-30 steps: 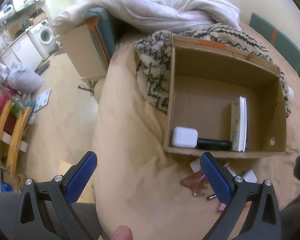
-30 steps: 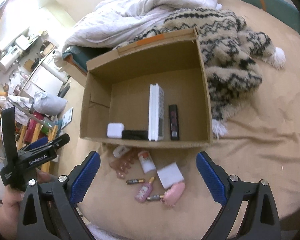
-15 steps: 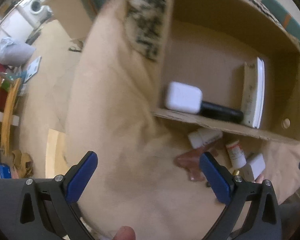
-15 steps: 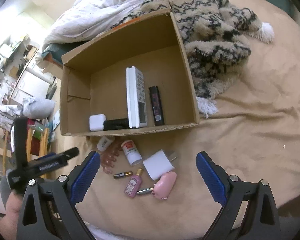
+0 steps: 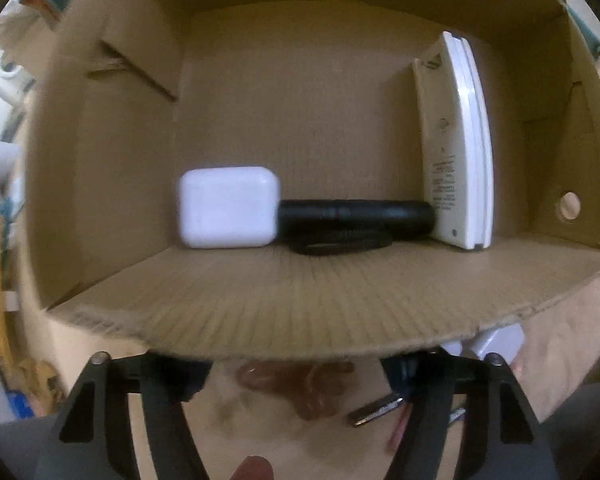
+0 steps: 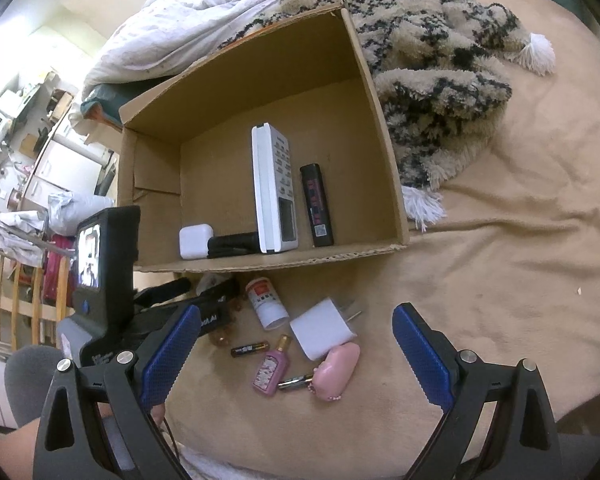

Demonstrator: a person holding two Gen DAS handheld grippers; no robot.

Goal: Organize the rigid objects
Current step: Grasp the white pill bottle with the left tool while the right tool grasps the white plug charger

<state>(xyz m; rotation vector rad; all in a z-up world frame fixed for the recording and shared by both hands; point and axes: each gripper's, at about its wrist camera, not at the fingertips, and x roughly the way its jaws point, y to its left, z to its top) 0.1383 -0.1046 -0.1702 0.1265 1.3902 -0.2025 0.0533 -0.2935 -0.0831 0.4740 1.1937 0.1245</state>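
Note:
A cardboard box (image 6: 384,128) lies on the bed and holds a white earbud case (image 6: 195,241), a black tube (image 6: 232,243), a white remote (image 6: 274,196) and a black lighter (image 6: 317,205); the case (image 5: 229,207), tube (image 5: 356,216) and remote (image 5: 456,140) show close in the left wrist view. In front lie a small white bottle (image 6: 265,300), white charger (image 6: 327,326), pink perfume (image 6: 272,368), pink pouch (image 6: 336,368) and batteries (image 6: 250,348). My left gripper (image 6: 204,300) is open, low against the box's front wall (image 5: 300,300). My right gripper (image 6: 296,356) is open above the loose items.
A patterned fluffy blanket (image 6: 440,60) and a white duvet (image 6: 204,12) lie behind the box. A brown hair claw (image 5: 300,384) lies between the left fingers. The bed's edge and room furniture (image 6: 28,128) are at the left.
My left gripper has dropped and moved forward to the box's front wall, whose wall now hides its fingertips. My right gripper has shifted slightly; the items lie as before.

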